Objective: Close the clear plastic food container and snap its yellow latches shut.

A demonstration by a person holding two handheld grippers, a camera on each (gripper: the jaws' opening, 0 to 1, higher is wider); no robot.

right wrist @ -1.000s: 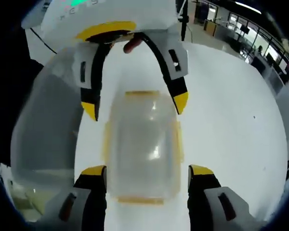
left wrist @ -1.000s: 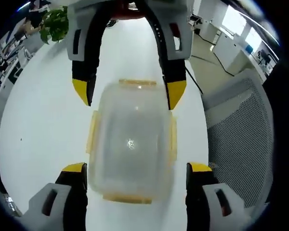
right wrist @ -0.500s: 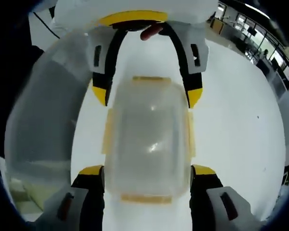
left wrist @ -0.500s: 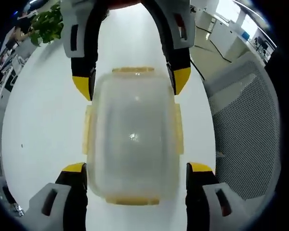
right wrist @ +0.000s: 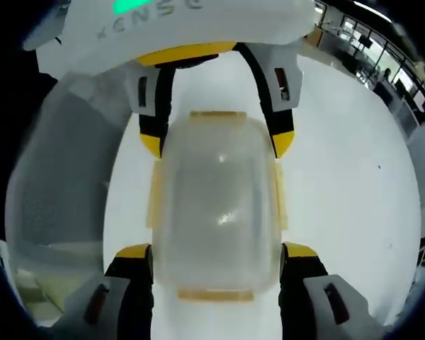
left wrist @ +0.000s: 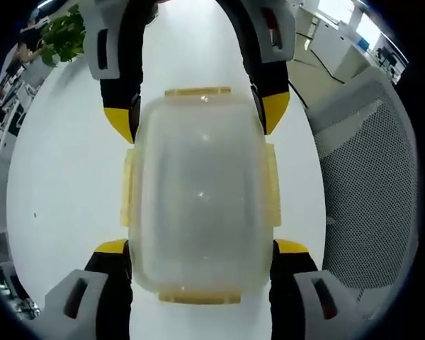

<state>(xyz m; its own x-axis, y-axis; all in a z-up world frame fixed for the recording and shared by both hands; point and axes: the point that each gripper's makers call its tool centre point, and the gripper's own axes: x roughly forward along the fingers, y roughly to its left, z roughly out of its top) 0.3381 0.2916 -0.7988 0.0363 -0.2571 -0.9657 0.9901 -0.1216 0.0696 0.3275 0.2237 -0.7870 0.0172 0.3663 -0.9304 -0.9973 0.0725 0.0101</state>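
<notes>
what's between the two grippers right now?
The clear container, lid on, sits between the left gripper and right gripper, seen in the left gripper view.

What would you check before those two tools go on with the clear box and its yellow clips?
1. Lid on the container: ok, it covers the top.
2. Left tool straddling one end: ok, tips flank the corners.
3. Right tool straddling the opposite end: ok.
4. Side latches snapped down: cannot tell; they appear flared outward.
5. End latch shut: cannot tell.
6. Container on the white table: ok.
</notes>
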